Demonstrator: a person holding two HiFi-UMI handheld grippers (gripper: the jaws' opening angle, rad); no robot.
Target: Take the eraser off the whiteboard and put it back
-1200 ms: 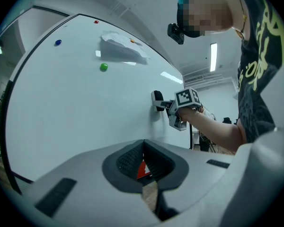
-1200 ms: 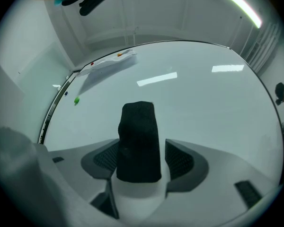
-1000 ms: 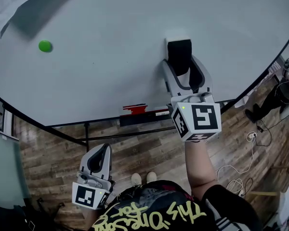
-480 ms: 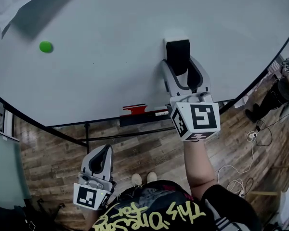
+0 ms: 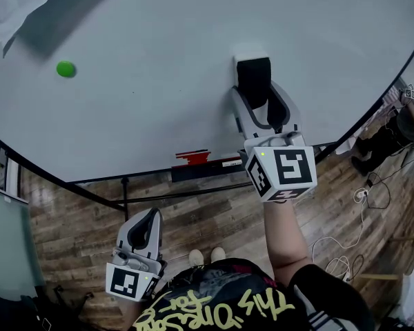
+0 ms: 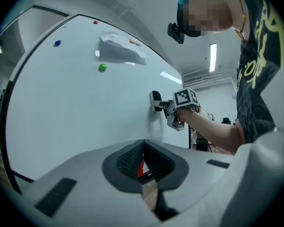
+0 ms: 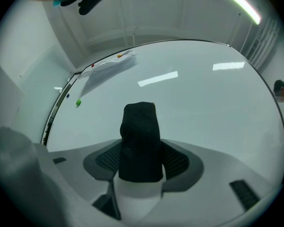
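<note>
- Partly hidden: in the head view the right tool (image 5: 259,92) covers the lower end of the eraser (image 5: 254,74) on the whiteboard (image 5: 138,109).
- Paper sheet (image 5: 10,5) at the board's top-left corner is cut off by the frame edge.
- Red item (image 5: 193,156) on the ledge under the board is too small to identify.
- Right gripper view alone shows the grip. The ribbed pads (image 7: 106,161) lie against both sides of the eraser, and the jaws have just been closing on it.
- Left gripper view alone shows the left tool (image 6: 143,144) up close. It is pressed together at the tips, holds nothing, and sits low and well apart from the eraser.
- Eraser: black, woven-looking surface, taller than wide, rounded top. It sits on the board's right part, well apart from a green magnet (image 5: 65,69).
</note>
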